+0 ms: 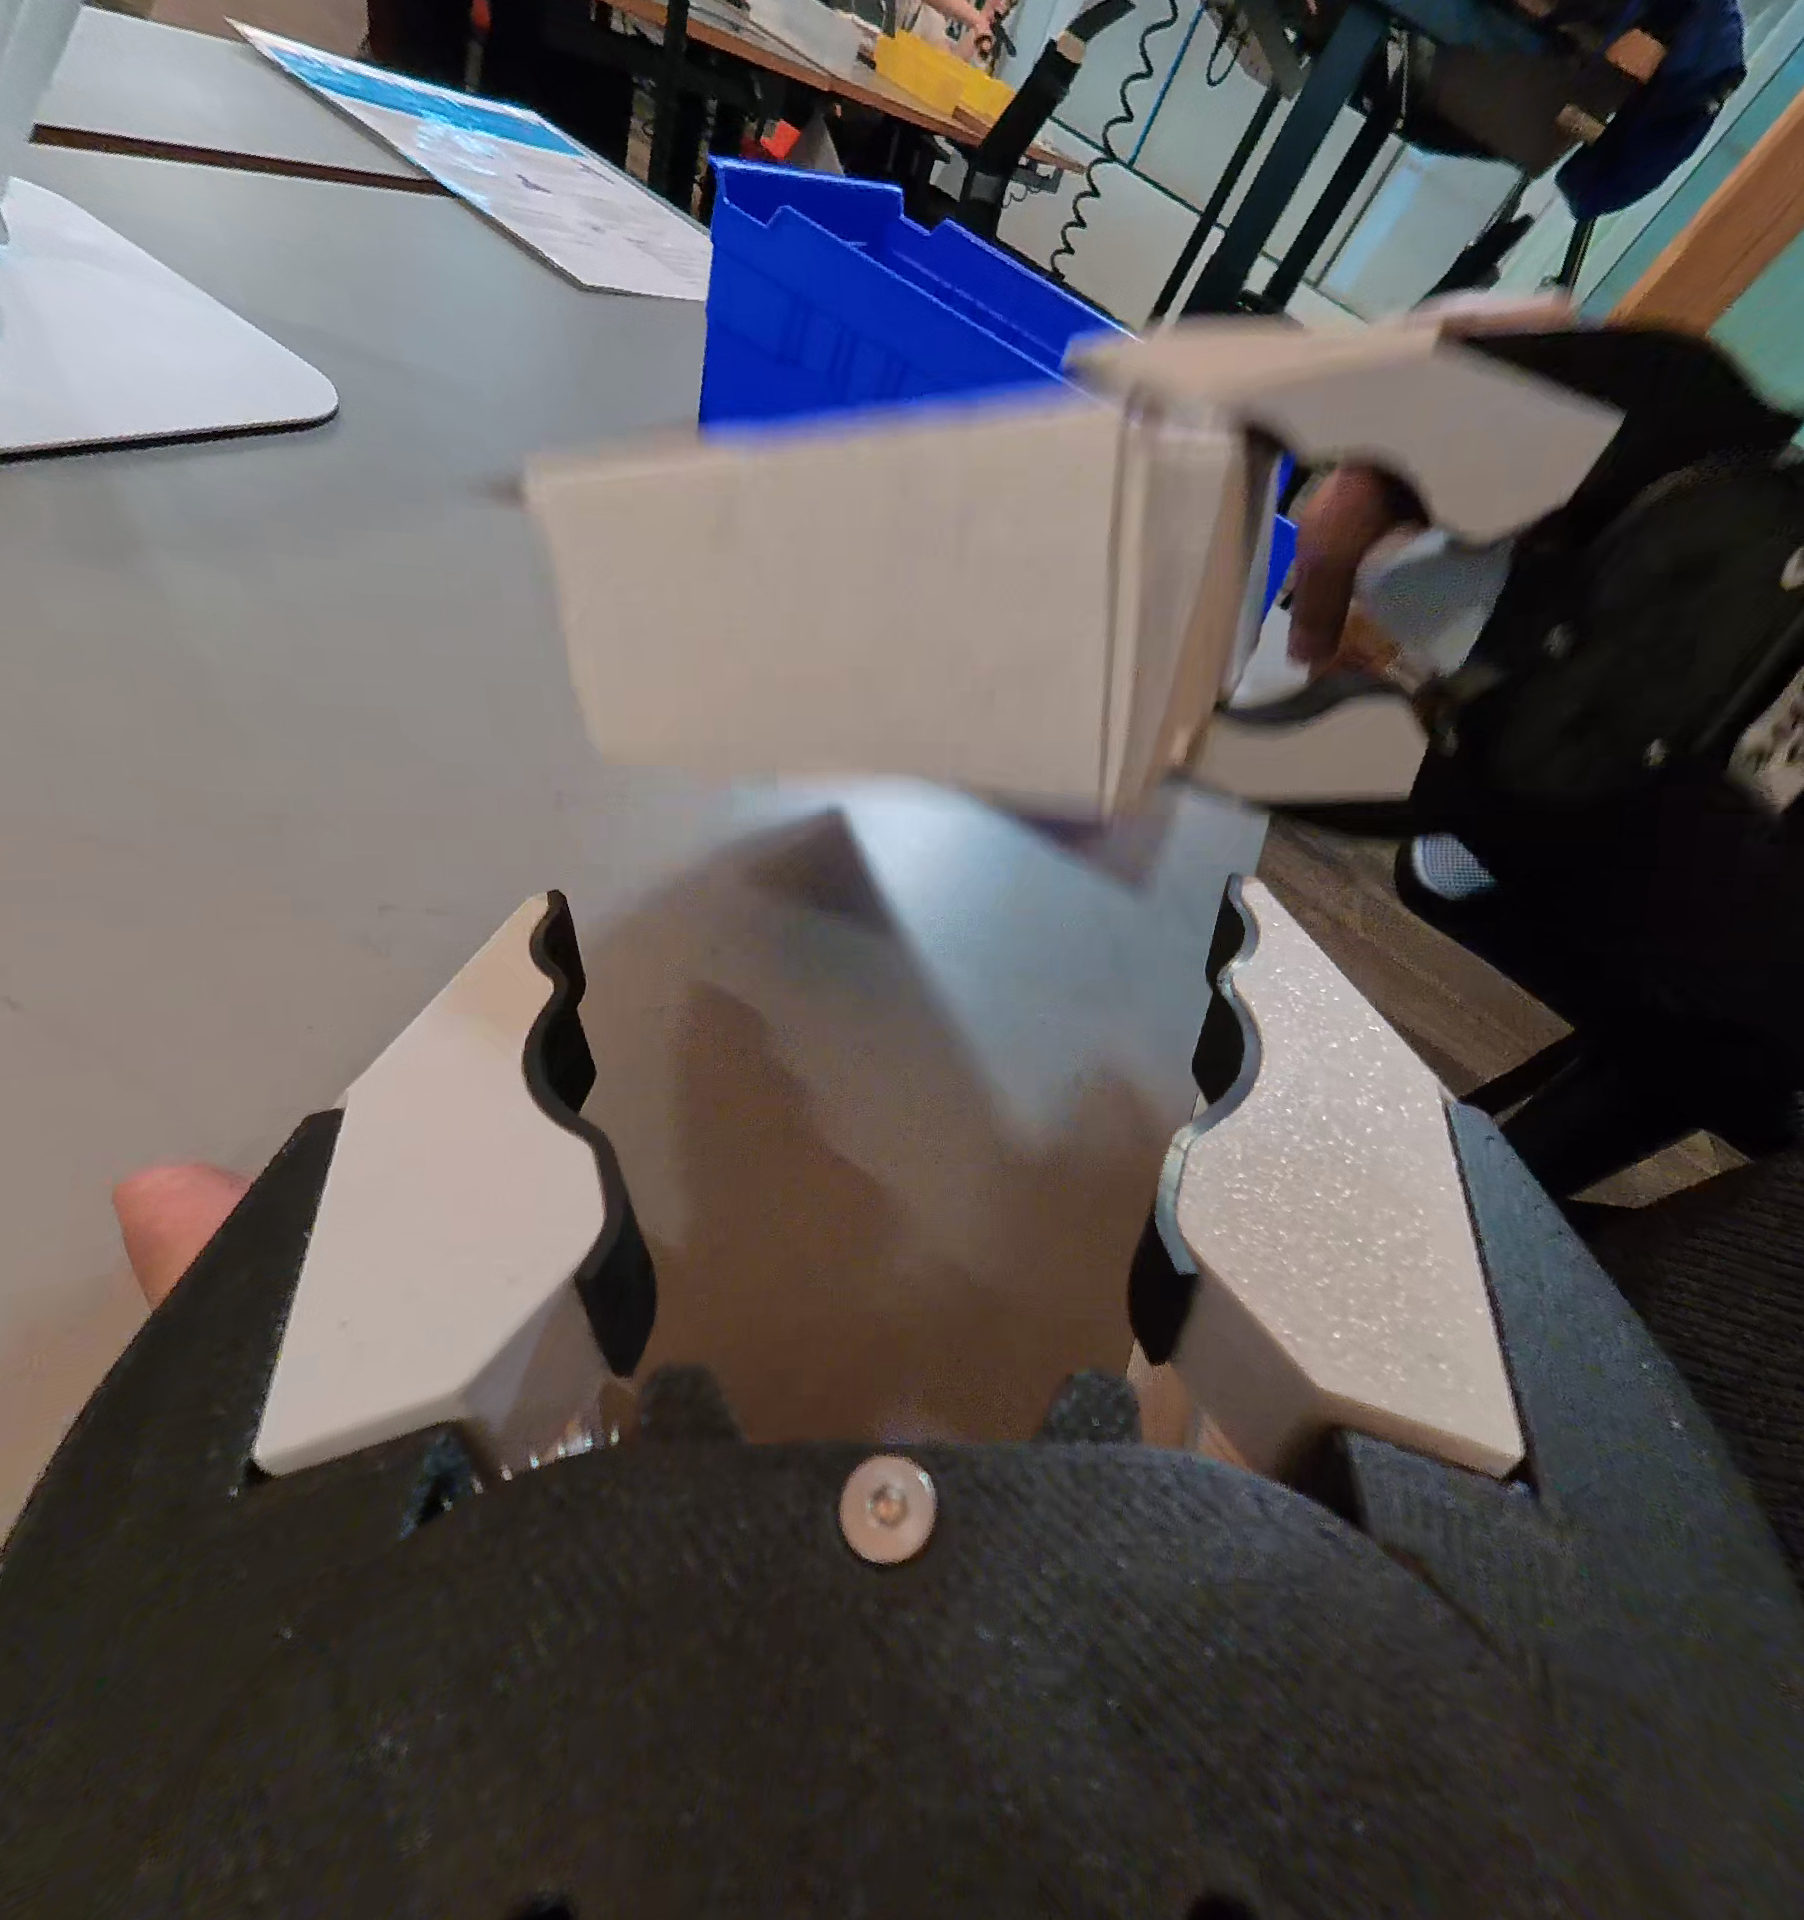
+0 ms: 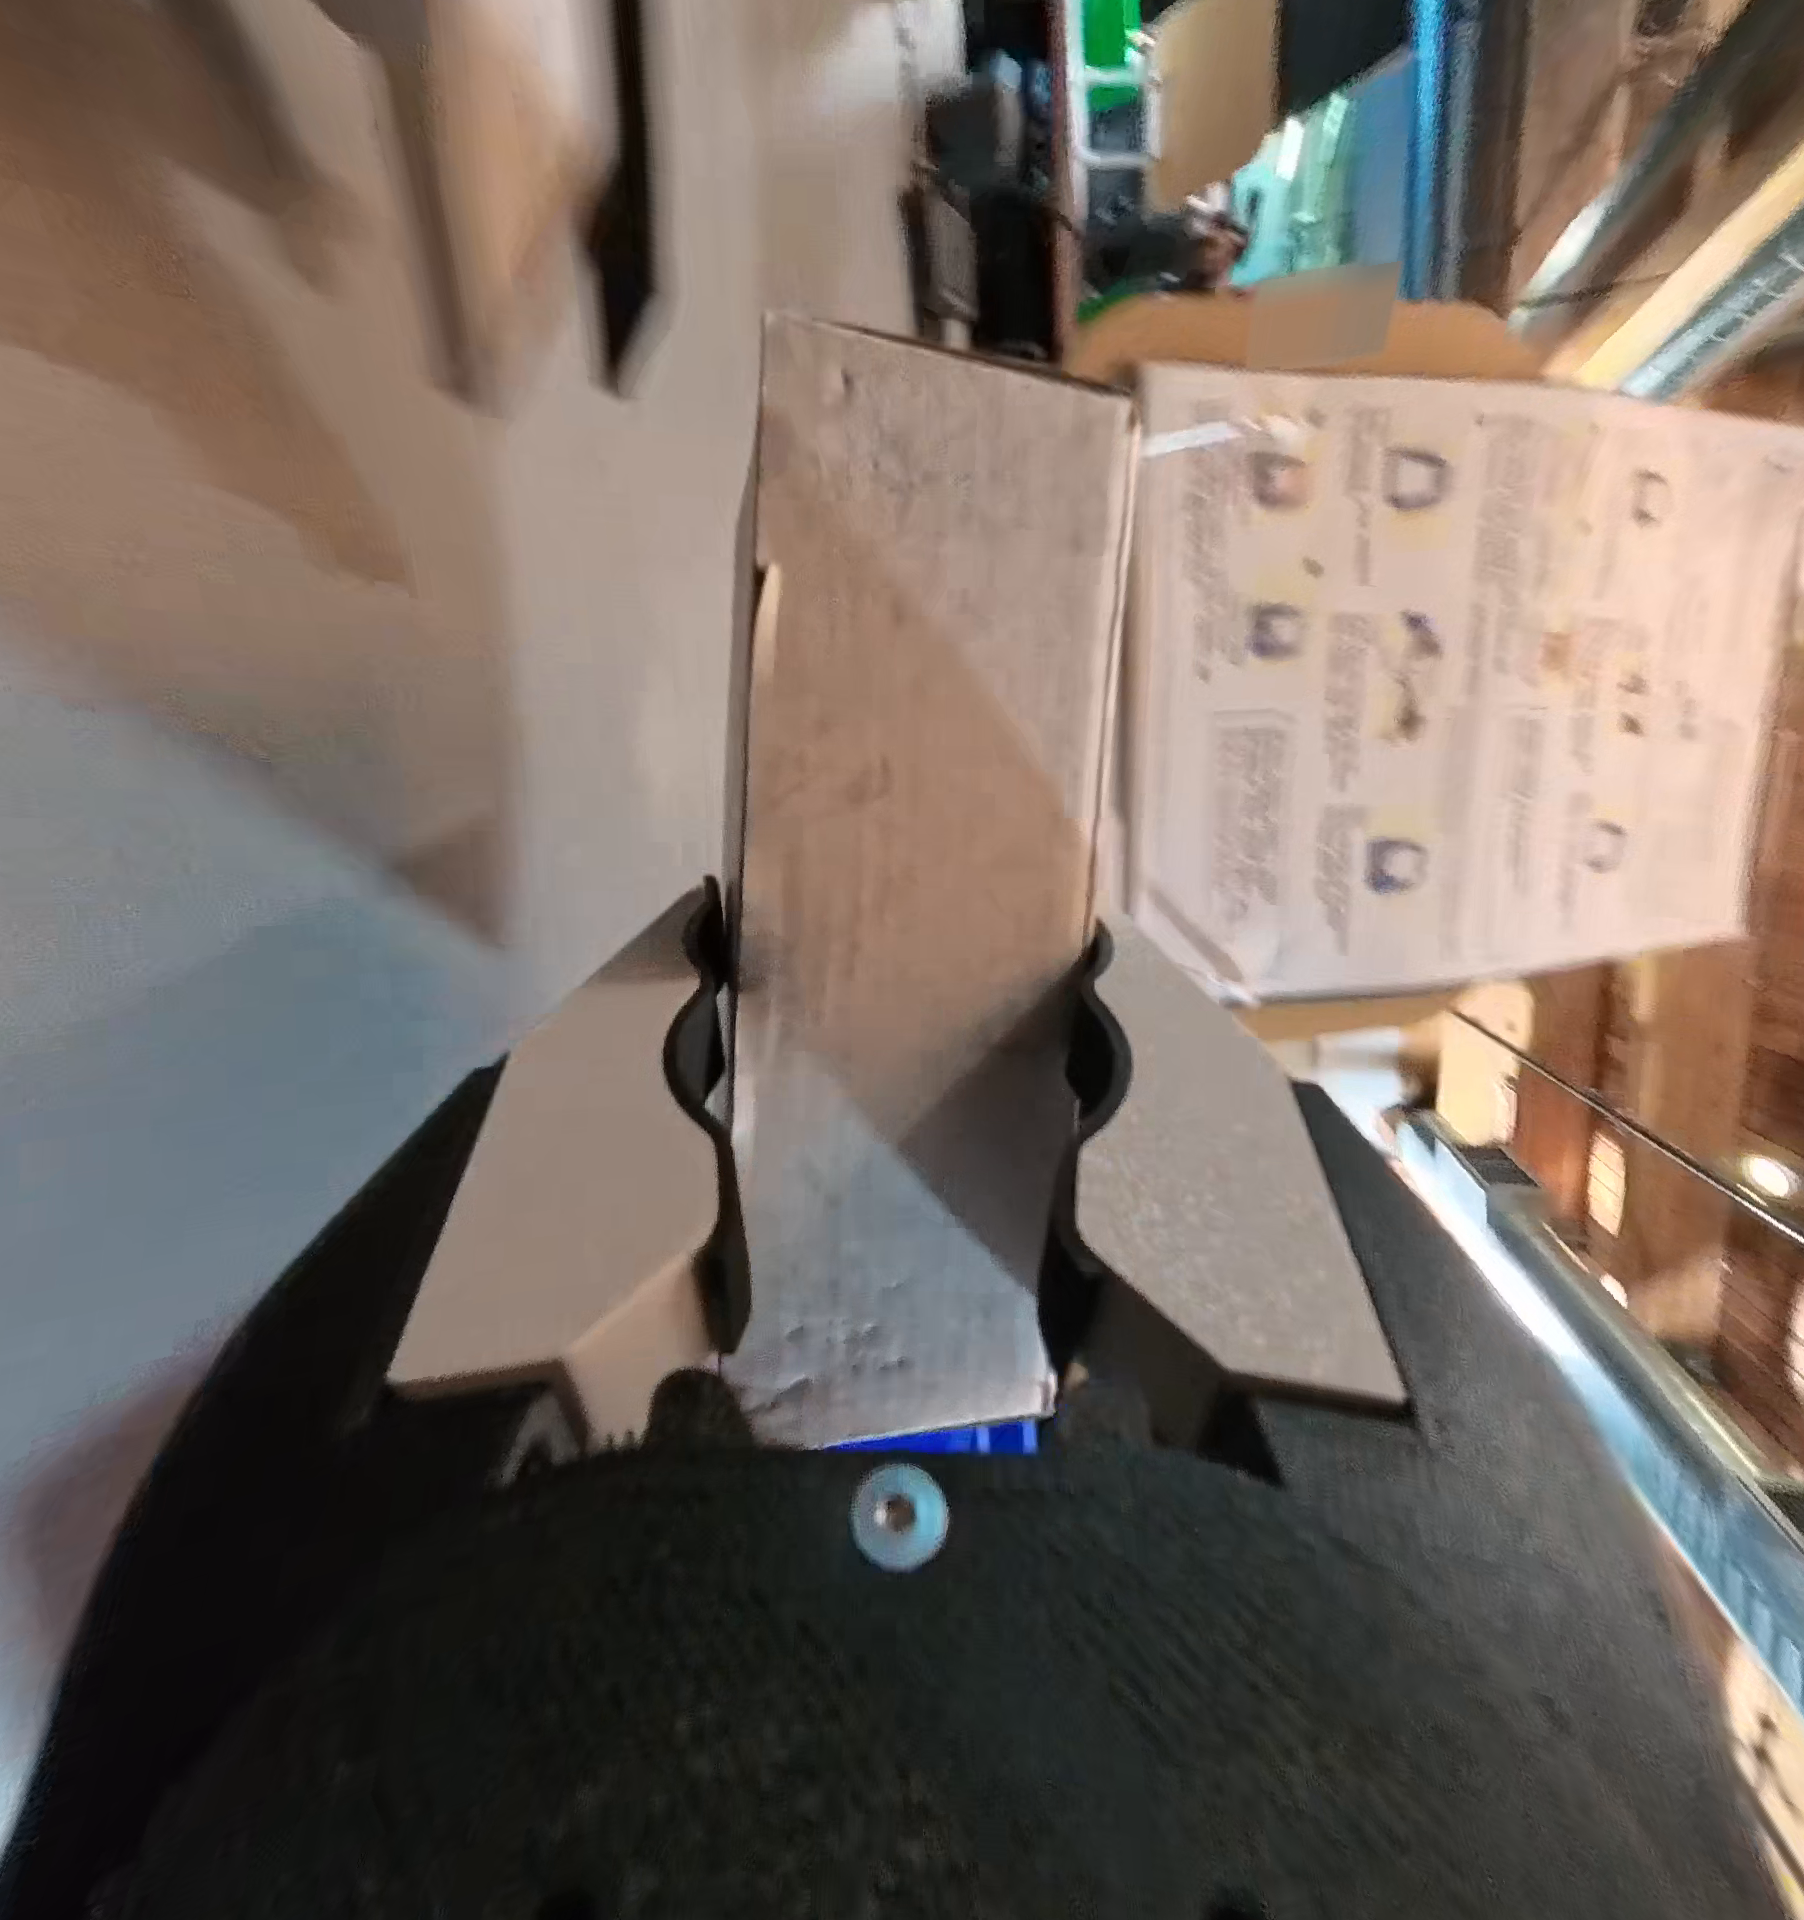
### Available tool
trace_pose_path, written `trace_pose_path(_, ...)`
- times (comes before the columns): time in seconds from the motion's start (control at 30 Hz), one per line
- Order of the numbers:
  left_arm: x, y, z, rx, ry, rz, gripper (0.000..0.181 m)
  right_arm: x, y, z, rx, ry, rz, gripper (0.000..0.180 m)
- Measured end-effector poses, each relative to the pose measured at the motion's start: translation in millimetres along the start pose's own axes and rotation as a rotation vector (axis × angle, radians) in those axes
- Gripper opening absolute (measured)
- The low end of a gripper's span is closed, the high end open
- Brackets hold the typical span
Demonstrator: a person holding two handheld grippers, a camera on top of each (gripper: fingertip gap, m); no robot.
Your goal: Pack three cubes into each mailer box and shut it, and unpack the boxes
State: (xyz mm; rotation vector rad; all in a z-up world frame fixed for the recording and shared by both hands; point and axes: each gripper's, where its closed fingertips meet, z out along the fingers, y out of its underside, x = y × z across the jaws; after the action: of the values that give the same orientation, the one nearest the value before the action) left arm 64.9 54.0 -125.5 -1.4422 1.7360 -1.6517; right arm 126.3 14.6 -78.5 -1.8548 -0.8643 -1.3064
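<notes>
A white mailer box (image 1: 846, 592) hangs tilted in the air above the grey table (image 1: 254, 779), its lid shut. My right gripper (image 1: 1158, 551) grips it from the right end. In the right wrist view, which is rolled sideways, the right gripper (image 2: 903, 925) is shut on the box (image 2: 929, 623), one finger on each broad face. My left gripper (image 1: 893, 935) is open and empty, just below and in front of the box. A blurred grey-brown shape (image 1: 856, 1039) shows between its fingers; I cannot tell what it is. No cubes show.
A blue plastic bin (image 1: 856, 312) stands on the table right behind the box. A printed sheet (image 1: 524, 177) lies at the back and a white stand base (image 1: 98, 343) at the left. The table edge and floor (image 1: 1397, 987) are on the right.
</notes>
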Motion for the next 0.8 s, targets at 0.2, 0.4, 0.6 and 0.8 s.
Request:
trace_pose_path(0.2, 2.1, 2.2, 1.9, -0.009, 0.005, 0.004, 0.118, 107.1, 118.1, -30.3, -0.213, 0.220, -0.036, 0.065)
trace_pose_path(0.4, 3.9, 3.0, 3.5, -0.014, 0.008, 0.018, 0.117, 102.5, 271.1, -32.8, -0.384, 0.119, -0.049, 0.065)
trace_pose_path(0.6, 7.6, 2.9, 9.3, -0.020, 0.019, 0.034, 0.117, 41.2, 302.3, -5.8, -0.360, -0.104, -0.168, 0.065)
trace_pose_path(0.8, 11.8, 5.6, 14.0, -0.043, 0.030, 0.054, 0.117, 14.9, 316.6, 12.0, -0.356, -0.221, -0.143, 0.066)
